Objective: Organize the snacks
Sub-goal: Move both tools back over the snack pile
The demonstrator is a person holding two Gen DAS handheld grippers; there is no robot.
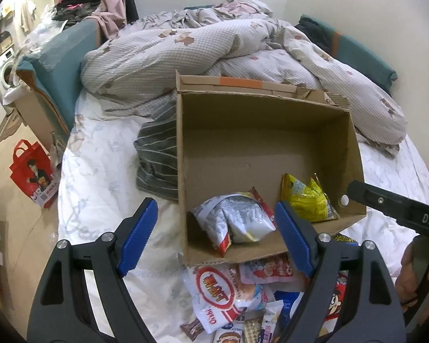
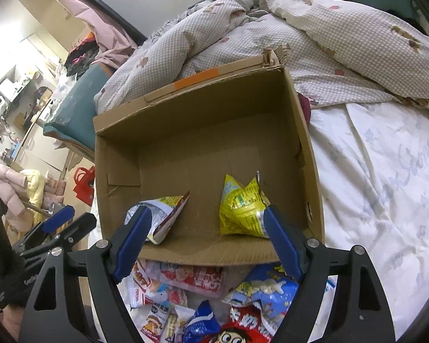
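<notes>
At the centre of both views sits an open cardboard box [image 1: 260, 143] on a white bedsheet [image 1: 105, 177], its flaps up and its floor mostly bare. Inside, near the front wall, lie two snack bags: a silver-and-red packet [image 1: 237, 220] toward the lower left of the box and a yellow packet [image 1: 309, 200] toward the lower right, apart from each other. Below the box, along the bottom edge of each frame, a heap of loose snack packets [image 2: 203, 297] lies on the sheet, touching the box's front wall.

The left gripper [image 1: 217, 237] hovers above the box's front edge with its blue fingers [image 1: 137, 237] spread wide, grasping nothing. The right gripper [image 2: 207, 243] hangs likewise over the front wall, fingers released and empty.

Behind the box, a rumpled checked duvet [image 2: 314, 37] fills the upper frame. A striped grey garment [image 1: 157, 157] lies just left of the box, and a red tote bag [image 1: 33, 171] stands on the floor at the far left.
</notes>
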